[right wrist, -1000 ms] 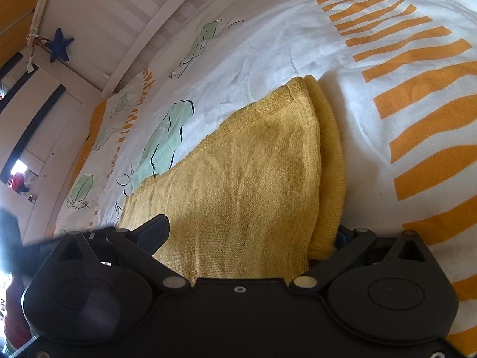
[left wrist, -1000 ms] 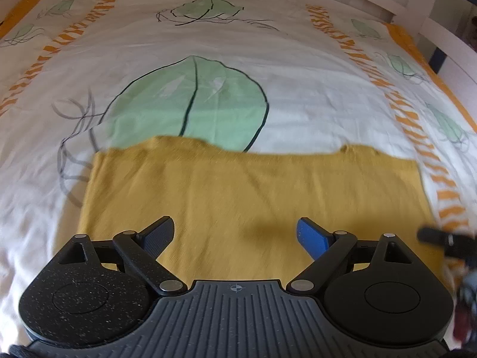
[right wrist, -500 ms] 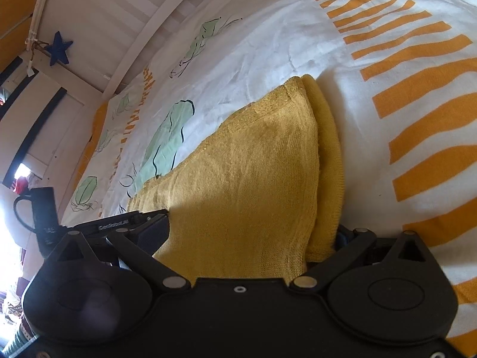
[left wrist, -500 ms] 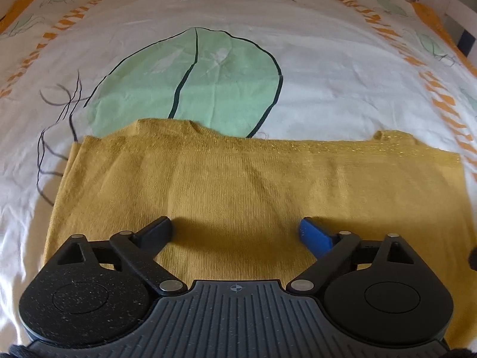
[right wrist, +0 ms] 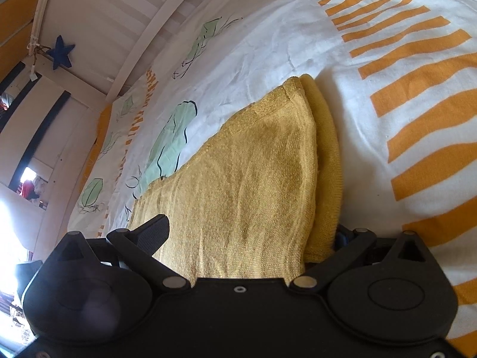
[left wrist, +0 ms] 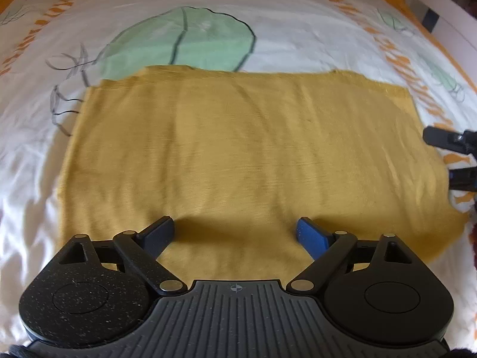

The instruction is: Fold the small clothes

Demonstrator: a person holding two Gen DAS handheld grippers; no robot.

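Observation:
A mustard-yellow knit garment (left wrist: 238, 149) lies folded flat on the bedspread. My left gripper (left wrist: 235, 234) is open over its near edge, with the jaws wide apart and nothing between them. In the right wrist view the same garment (right wrist: 253, 185) shows two stacked layers at its right edge. My right gripper (right wrist: 253, 238) is open and straddles that edge: the left finger (right wrist: 153, 232) rests over the top layer, and the right finger is mostly hidden beneath the cloth. The right gripper also shows in the left wrist view (left wrist: 453, 155) at the garment's right side.
The white bedspread (left wrist: 283, 38) has green leaf prints and orange striped bands (right wrist: 417, 113). A white slatted bed rail (right wrist: 125, 29) runs along the far side, with a blue star (right wrist: 61, 55) hanging on it. Another rail (left wrist: 447, 15) borders the right.
My left gripper has pulled back and risen, so more of the garment shows. The right gripper has hardly moved and stays open at the garment's right edge.

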